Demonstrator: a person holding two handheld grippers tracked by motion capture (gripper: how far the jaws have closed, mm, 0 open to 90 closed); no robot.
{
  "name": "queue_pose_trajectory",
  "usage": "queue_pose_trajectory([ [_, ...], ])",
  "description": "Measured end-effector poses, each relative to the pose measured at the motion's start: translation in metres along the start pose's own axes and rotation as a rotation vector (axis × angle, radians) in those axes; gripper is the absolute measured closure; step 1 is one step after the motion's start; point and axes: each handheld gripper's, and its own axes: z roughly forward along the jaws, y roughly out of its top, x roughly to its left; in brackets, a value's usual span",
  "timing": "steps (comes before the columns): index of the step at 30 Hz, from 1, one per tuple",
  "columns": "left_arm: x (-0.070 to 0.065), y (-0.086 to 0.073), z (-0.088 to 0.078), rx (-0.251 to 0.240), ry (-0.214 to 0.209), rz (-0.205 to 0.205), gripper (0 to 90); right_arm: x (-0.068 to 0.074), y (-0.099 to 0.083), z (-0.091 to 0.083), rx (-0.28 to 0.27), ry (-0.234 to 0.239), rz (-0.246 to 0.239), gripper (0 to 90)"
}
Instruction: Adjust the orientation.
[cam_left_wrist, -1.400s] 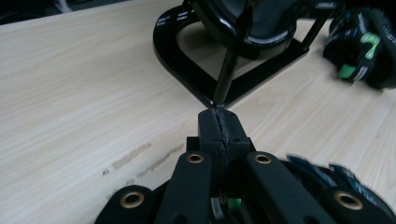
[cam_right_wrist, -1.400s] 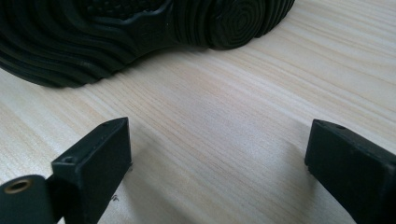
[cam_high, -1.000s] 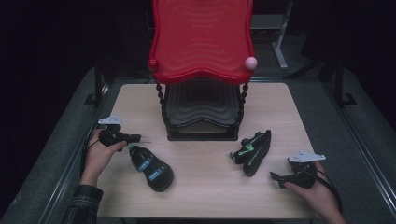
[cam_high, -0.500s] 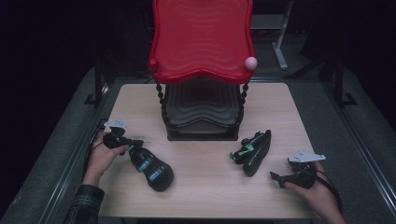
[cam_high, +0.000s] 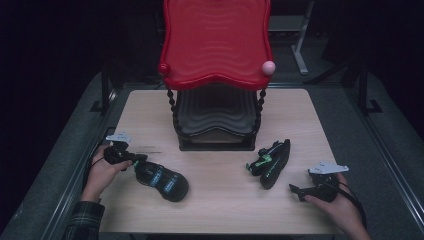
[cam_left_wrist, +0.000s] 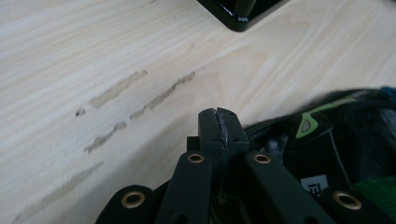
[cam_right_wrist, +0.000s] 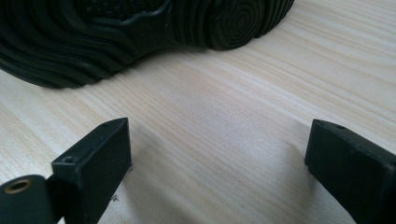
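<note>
Two black shoes with green trim lie on the wooden table (cam_high: 225, 210). The left shoe (cam_high: 165, 181) sits upright at the front left; its heel and green tab (cam_left_wrist: 327, 135) show close in the left gripper view. My left gripper (cam_high: 142, 161) is at that heel, jaws pressed together (cam_left_wrist: 218, 122) with nothing visible between the tips. The right shoe (cam_high: 272, 161) lies on its side at the right, its ridged sole (cam_right_wrist: 140, 28) facing my right gripper (cam_high: 295, 190). That gripper rests on the table a short way off, jaws wide apart (cam_right_wrist: 219, 154) around bare wood.
A two-tier rack stands at the table's back middle, with a red wavy top tray (cam_high: 215, 45), a black lower tray (cam_high: 215, 115) and a pink knob (cam_high: 268, 67). Its base corner (cam_left_wrist: 238, 14) lies beyond the left gripper. Scuff marks (cam_left_wrist: 116, 88) streak the wood.
My left gripper has slid toward the person and in against the left shoe's heel. Neither shoe nor the right gripper has visibly moved.
</note>
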Motion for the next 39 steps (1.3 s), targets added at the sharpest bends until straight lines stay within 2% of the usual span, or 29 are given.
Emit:
queue_pose_trajectory([
  [4, -0.003, -0.006, -0.006, 0.01, 0.003, 0.004, 90.0, 0.0, 0.0, 0.0, 0.0, 0.0, -0.001, 6.4],
  [16, -0.012, -0.028, -0.021, -0.003, -0.028, -0.007, 90.0, 0.0, 0.0, 0.0, 0.0, 0.0, -0.001, 6.4],
  [30, -0.039, -0.053, -0.036, 0.001, -0.074, 0.012, 90.0, 0.0, 0.0, 0.0, 0.001, -0.001, -0.001, 6.3],
  [39, -0.058, -0.062, -0.038, 0.008, -0.114, 0.049, 90.0, 0.0, 0.0, 0.0, 0.002, -0.001, -0.001, 6.4],
])
